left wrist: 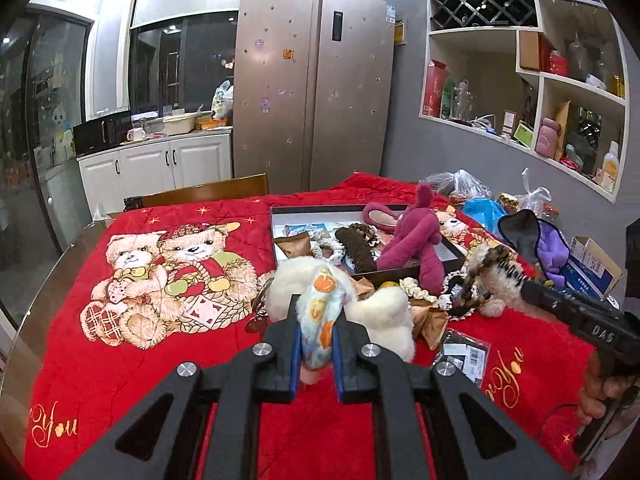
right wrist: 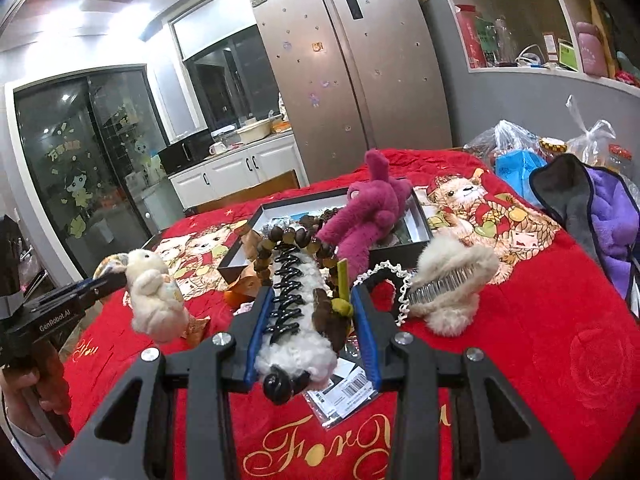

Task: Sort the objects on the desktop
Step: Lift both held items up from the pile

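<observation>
so the red blanket covers the whole table, and the dark tray sits toward its far side, already holding hair things with a magenta plush draped over its near right rim; my left gripper is clamped on the cream plush rabbit, its patterned belly pinched between the blue pads, lifted off the blanket; the tray lies ahead and to the right of it; my right gripper holds a fuzzy white hair claw with black teeth, its long axis running straight along the fingers and pointing at the tray; i judge the right hand the nearer one, the tray's near corner just beyond the clip's tip; a furry beige clip and a lace-edged band lie loose on the blanket beside the right fingers, and a barcoded packet lies beneath them.
</observation>
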